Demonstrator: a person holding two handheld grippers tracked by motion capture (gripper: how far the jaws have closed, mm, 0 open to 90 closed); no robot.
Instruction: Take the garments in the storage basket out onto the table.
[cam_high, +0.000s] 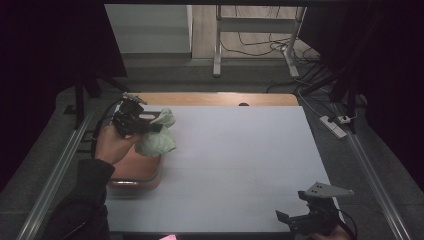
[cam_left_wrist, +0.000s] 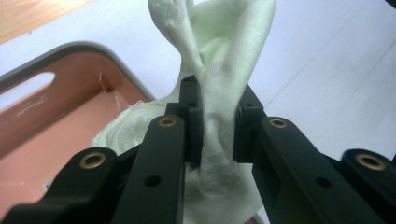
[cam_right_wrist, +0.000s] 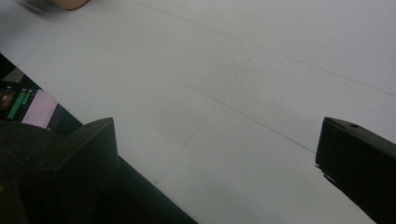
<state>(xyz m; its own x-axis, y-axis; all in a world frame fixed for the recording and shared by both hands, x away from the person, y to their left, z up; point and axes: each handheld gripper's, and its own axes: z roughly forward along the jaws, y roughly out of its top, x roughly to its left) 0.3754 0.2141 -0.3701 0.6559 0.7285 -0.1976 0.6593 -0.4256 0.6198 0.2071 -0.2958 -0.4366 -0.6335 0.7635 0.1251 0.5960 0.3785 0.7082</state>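
at the far left of the high view a reddish-brown tray (cam_high: 131, 172) with a grey rim sits on the white surface (cam_high: 240, 165), its left side reaching the surface's edge. the left hand-held gripper (cam_high: 150, 128) hangs above the tray's far end, held by the person's left hand (cam_high: 112, 145), its jaws pointing right toward the middle of the surface. those jaws are closed down on a pale green cloth (cam_high: 157, 134), pinching a bunched waist of it. in the left gripper view the cloth (cam_left_wrist: 219, 70) runs lengthwise along the jaws: one twisted, folded end rises beyond the jaw tips, and the other end spreads out below, hanging toward the tray (cam_left_wrist: 56, 116) and over its right rim. in the high view the cloth's long axis looks roughly upright, the lower bulk drooping at the tray's right edge.

the middle of the surface is bare, faint seam lines crossing it.

at the near right corner the right hand-held gripper (cam_high: 292, 219) rests low by the surface's front edge, jaws pointing left. in the right gripper view its jaws stand wide apart, with nothing between them but the surface (cam_right_wrist: 243, 84).
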